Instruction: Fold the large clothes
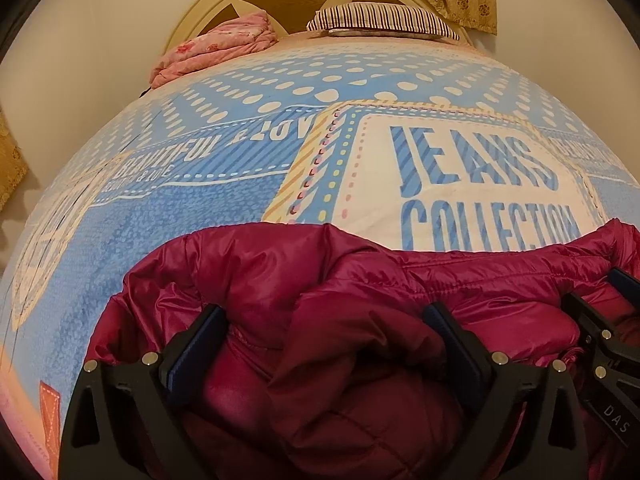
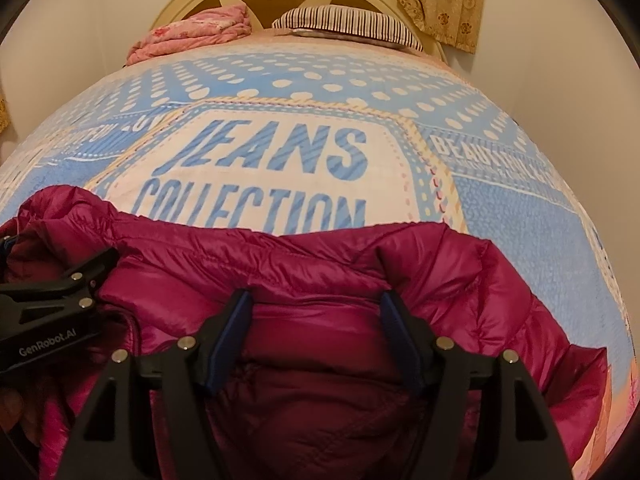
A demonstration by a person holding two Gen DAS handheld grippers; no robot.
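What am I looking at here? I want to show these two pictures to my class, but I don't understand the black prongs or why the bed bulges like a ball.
The black prongs are two hand-held grippers a person uses, one per hand; no robot arm. Each carries a fisheye camera looking along its fingers, which bends the bed into a dome. One picture looks past the left gripper, the other past the right gripper. A magenta puffer jacket lies on the blue printed bedspread. Both grippers stand open, fabric bulging between their fingers, not clamped. Further back lie a striped pillow and a pink quilt.
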